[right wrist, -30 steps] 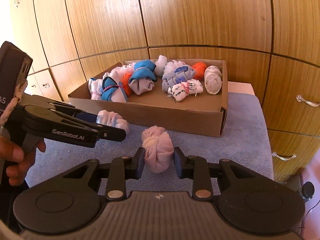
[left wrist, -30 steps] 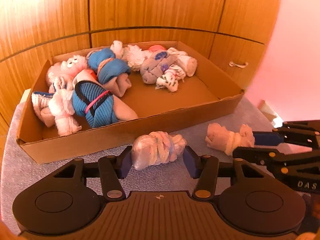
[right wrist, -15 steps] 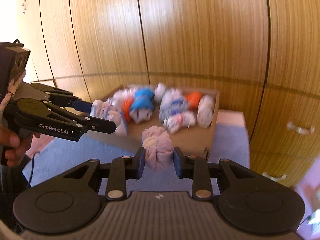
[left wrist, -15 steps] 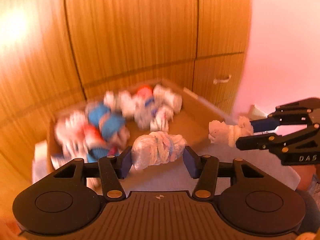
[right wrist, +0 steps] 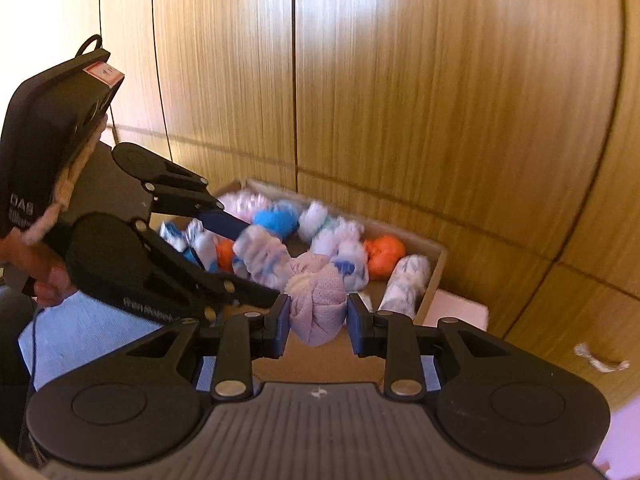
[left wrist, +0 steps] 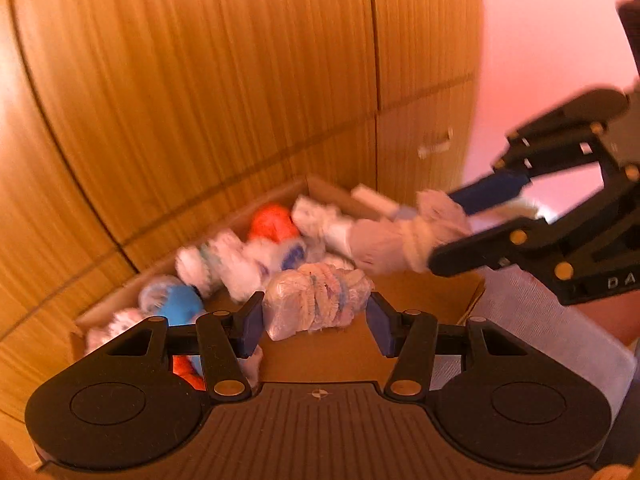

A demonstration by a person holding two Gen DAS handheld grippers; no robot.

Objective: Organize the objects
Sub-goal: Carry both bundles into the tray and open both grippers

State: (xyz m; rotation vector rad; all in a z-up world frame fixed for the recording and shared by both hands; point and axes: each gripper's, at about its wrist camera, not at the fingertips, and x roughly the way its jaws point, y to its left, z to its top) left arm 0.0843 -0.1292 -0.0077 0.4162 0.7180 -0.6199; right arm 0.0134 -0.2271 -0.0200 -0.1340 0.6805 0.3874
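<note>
Left tool [left wrist: 316, 322] clamps a white sock bundle [left wrist: 316, 306]; right tool [right wrist: 318, 326] grips a pink sock bundle [right wrist: 318, 306], both above the cardboard box [right wrist: 438, 258].

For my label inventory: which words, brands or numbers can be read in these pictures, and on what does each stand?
"DA", cut off at the picture's edge: body of the right claw.
"DAS": body of the left claw.
"GenRobot", its ending blurred: left claw's arm.
Red-edged sticker on the left claw: too small to read.
</note>
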